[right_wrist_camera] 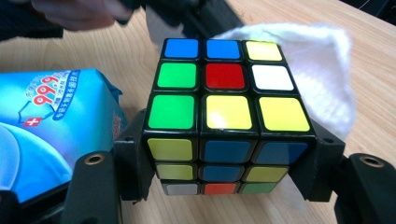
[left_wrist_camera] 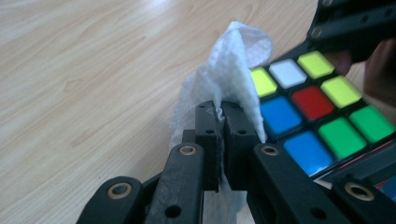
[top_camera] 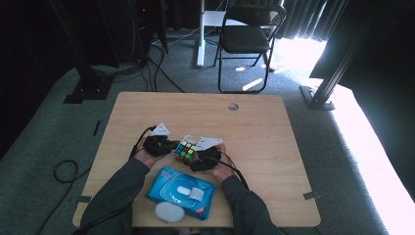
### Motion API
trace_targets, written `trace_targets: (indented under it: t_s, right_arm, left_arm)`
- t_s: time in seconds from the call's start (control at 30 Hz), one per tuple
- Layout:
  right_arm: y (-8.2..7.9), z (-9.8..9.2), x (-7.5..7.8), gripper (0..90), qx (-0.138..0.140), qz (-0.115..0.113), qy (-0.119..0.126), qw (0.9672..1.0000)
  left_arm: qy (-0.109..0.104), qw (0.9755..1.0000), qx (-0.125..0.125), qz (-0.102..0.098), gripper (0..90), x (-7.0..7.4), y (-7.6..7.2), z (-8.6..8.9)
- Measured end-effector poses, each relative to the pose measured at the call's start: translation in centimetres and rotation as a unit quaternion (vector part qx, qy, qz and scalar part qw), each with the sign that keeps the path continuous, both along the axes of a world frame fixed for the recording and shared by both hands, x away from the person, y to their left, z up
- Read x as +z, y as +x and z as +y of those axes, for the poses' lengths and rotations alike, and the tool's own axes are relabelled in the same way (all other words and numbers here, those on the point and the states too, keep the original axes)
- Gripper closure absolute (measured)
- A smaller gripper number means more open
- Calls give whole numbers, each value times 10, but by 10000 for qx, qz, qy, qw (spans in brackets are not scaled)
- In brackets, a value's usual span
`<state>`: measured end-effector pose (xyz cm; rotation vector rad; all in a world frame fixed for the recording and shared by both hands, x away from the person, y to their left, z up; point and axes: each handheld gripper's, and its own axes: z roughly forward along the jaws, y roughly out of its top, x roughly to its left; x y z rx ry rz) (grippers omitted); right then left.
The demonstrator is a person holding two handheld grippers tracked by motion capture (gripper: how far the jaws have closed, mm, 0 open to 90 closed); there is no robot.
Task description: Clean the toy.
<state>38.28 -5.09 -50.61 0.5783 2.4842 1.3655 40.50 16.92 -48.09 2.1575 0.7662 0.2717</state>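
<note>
A: Where is the cube (top_camera: 186,150)?

B: Just below the middle of the high view, clamped between the 2 jaws of the right gripper (right_wrist_camera: 224,154), which press on its 2 opposite sides.

A: And the left gripper (left_wrist_camera: 219,140)?

B: Its jaws are pinched together on a white wipe (left_wrist_camera: 229,70), which touches the cube's top face at the edge.

A: Any open room?

B: The table (top_camera: 254,122) lies bare toward the upper and right parts of the high view. The blue wipe pack (top_camera: 181,192) sits at the lower centre, close to the near edge, just below both hands.
</note>
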Motion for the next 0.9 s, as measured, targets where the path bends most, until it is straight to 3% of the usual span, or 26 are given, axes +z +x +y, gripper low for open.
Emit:
trace_targets:
  t_s: [0.37,0.53,0.67,0.9]
  right_arm:
    - [4,-7,5,341,-76,8,116,9999]
    - [7,-11,7,341,-213,52,196,9996]
    - [8,-12,8,341,-284,47,252,9993]
    - [10,-12,9,341,-305,57,288,9991]
  left_arm:
    - [205,9997,-102,105,866,-11,-3,-2]
    - [200,9996,-127,153,865,-13,-4,-1]
    - [352,9991,-169,172,864,-15,-3,-2]
    - [284,9994,-145,157,865,-14,-5,0]
